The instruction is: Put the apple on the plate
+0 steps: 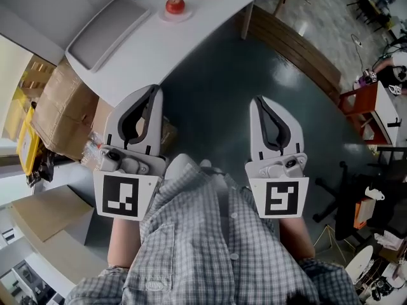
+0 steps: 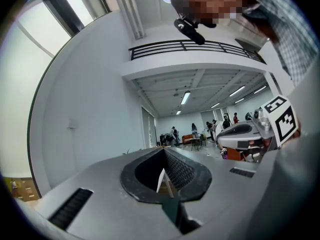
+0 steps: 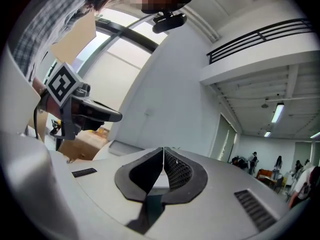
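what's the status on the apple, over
Left gripper and right gripper shut, empty, close to the body. Apple looks already on the small white plate on the table. Grey tray beside it, nothing in the way.

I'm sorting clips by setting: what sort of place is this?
Probably a big open lab or workshop hall: a white table, cardboard boxes beside it, and a railed balcony over a long room with people.

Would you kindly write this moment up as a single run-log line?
left gripper: shut, empty | right gripper: shut, empty | apple: on plate | plate: on table | both grippers: short of table
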### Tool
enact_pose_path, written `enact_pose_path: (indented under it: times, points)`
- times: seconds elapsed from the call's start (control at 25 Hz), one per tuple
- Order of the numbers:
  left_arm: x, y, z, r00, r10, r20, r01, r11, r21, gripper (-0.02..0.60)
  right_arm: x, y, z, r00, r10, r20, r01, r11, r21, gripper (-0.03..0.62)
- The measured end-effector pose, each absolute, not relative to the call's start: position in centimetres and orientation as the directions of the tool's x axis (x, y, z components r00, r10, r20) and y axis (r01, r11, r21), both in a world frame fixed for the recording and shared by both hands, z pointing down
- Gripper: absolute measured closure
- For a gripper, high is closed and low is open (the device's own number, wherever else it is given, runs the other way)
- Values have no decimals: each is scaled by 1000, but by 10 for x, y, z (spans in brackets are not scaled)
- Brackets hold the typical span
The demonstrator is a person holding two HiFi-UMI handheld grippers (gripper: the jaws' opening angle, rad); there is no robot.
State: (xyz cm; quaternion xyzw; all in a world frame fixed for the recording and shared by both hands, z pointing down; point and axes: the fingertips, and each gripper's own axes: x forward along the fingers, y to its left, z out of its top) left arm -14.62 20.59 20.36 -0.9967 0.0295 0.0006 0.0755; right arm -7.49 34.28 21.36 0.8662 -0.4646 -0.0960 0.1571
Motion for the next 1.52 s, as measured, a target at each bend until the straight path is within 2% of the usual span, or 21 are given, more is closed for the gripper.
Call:
enact_pose_path:
  times: [0.32, 0.8, 1.52]
  points:
    - [-134, 192, 213, 997, -79, 5, -77, -989, -124, 574, -59, 328, 224, 541, -841, 14, -786, -499, 366, 571]
    - [-69, 147, 227, 998, -67, 15, -65, -993, -101, 574, 2, 290, 239, 553, -830, 72, -793, -498, 351, 571]
    - [27, 33, 211, 996, -83, -13, -84, -992, -93, 574, 106, 174, 213, 553, -833, 14, -795, -523, 306, 571]
